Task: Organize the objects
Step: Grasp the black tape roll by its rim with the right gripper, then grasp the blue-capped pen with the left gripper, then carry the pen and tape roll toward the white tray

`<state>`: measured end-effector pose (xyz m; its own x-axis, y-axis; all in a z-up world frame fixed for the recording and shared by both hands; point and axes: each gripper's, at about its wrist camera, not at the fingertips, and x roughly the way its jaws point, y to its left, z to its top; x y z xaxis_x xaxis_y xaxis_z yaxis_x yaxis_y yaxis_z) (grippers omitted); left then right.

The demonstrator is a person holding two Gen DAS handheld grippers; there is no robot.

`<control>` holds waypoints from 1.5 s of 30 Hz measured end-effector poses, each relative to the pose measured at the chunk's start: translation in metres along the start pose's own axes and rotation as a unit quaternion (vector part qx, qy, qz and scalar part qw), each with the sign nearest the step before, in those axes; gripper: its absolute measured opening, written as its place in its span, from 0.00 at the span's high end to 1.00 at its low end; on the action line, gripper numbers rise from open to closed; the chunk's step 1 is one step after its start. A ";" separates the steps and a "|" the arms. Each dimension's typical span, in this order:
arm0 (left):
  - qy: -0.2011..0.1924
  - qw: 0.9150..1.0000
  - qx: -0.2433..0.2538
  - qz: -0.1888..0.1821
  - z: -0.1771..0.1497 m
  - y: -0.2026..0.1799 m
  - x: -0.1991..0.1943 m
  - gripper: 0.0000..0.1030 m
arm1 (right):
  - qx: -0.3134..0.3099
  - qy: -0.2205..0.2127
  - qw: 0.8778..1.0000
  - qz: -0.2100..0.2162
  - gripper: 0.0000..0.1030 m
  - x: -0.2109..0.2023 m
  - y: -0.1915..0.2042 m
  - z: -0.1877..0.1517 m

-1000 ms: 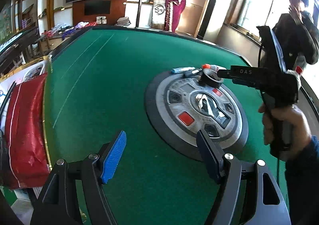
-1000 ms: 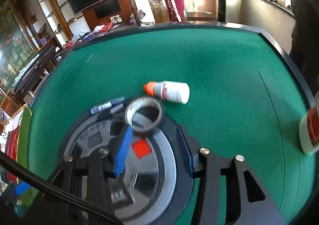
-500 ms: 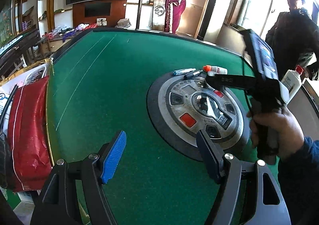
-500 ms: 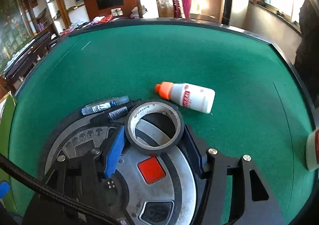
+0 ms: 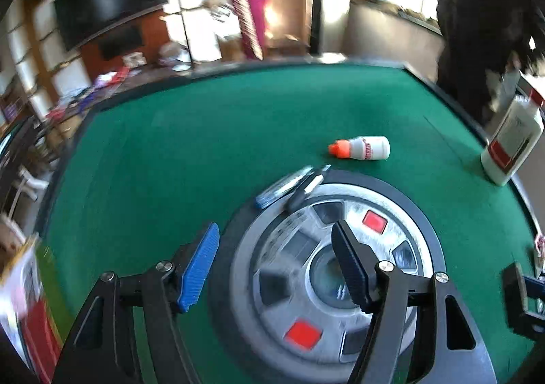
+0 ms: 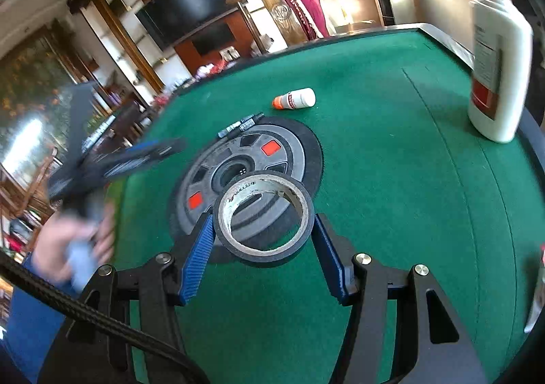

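1. Roll of black tape with a pale cardboard core: pinched across its width between the blue pads of the right claw, carried clear of the counter, over the near edge of the round grey-and-black centre disc with red squares.
2. Left claw: spread but closing, nothing between its pads; it hung above the same disc.
3. Small white bottle with an orange cap: lying on its side on the green felt just beyond the disc.
4. Two dark pens or markers: side by side at the disc's far rim; too blurred to tell which.
5. Tall white bottle with a red cap and red label band: upright near the counter's right edge.
6. Risks, as judged: the hold is on the roll's curved rim only, so a quick swing could tip or slip it loose; the tall bottle stands close enough to the edge to be knocked off.
7. View differences: only the right wrist view showed the tape and the hand bearing the left claw; only the left wrist view showed a dark-clothed person beyond the counter's far corner.
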<state>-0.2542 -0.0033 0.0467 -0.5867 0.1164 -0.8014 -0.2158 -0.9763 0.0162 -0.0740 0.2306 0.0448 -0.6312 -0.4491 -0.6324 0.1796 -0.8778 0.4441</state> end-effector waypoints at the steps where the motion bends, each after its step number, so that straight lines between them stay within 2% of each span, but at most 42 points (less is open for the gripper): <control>1: 0.006 1.000 -0.001 0.000 0.008 -0.001 0.011 0.40 | 0.011 -0.005 1.000 0.004 0.44 -0.001 -0.006 0.005; 3: 0.014 1.000 -0.006 0.018 0.018 0.001 0.024 0.56 | 0.027 -0.005 1.000 0.010 0.44 0.004 -0.003 0.010; 4: 0.025 0.999 -0.015 0.022 0.025 0.005 0.034 0.69 | 0.034 -0.005 0.999 0.012 0.44 0.006 -0.006 0.012; 5: 0.035 0.999 -0.017 0.021 0.028 0.007 0.041 0.76 | 0.041 -0.006 0.999 0.013 0.44 0.008 -0.007 0.014; 7: 0.044 0.998 -0.002 0.047 0.033 0.008 0.052 0.77 | 0.043 -0.001 0.999 0.021 0.44 0.008 -0.007 0.014; 10: 0.051 0.998 0.017 0.022 0.035 0.007 0.061 0.77 | 0.048 0.003 0.998 0.029 0.44 0.009 -0.009 0.012; 15: 0.054 0.997 0.050 0.005 0.031 0.001 0.065 0.77 | 0.064 0.006 0.997 0.039 0.44 0.011 -0.012 0.010; 21: 0.053 0.996 0.071 0.014 0.036 0.001 0.070 0.77 | 0.069 0.019 0.997 0.043 0.44 0.018 -0.011 0.006; 22: 0.058 0.995 0.079 0.019 0.035 -0.002 0.073 0.78 | 0.070 0.019 0.996 0.042 0.44 0.018 -0.011 0.006; 23: 0.057 0.995 0.081 0.015 0.034 -0.005 0.074 0.88 | 0.071 0.020 0.996 0.043 0.44 0.019 -0.012 0.006; 24: 0.054 0.995 0.082 0.012 0.032 -0.010 0.074 0.88 | 0.070 0.021 0.996 0.042 0.44 0.019 -0.012 0.006; 26: 0.049 0.995 0.086 0.032 0.030 -0.017 0.072 0.88 | 0.073 0.021 0.996 0.039 0.44 0.020 -0.014 0.007; 28: 0.049 0.996 0.063 0.043 0.027 -0.019 0.069 0.88 | 0.073 0.020 0.996 0.036 0.44 0.019 -0.015 0.007; 30: 0.049 0.998 0.027 0.034 0.023 -0.015 0.065 0.88 | 0.075 0.018 0.996 0.035 0.44 0.018 -0.017 0.008; 33: 0.050 0.998 -0.028 -0.012 0.009 -0.006 0.050 0.89 | 0.072 0.013 0.997 0.032 0.44 0.015 -0.015 0.009; 36: 0.044 0.997 -0.052 -0.030 -0.006 -0.001 0.030 0.89 | 0.069 0.012 0.997 0.032 0.44 0.015 -0.014 0.009; 37: 0.042 0.996 -0.065 -0.049 -0.013 0.002 0.021 0.89 | 0.067 0.012 0.997 0.032 0.44 0.015 -0.012 0.009; 45: 0.008 0.994 -0.078 -0.081 -0.057 0.005 -0.041 0.89 | 0.042 0.012 0.999 0.030 0.44 0.019 0.002 0.005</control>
<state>-0.1869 -0.0234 0.0462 -0.5413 0.2733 -0.7952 -0.1825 -0.9613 -0.2062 -0.0890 0.2211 0.0369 -0.6028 -0.5055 -0.6174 0.1516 -0.8322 0.5334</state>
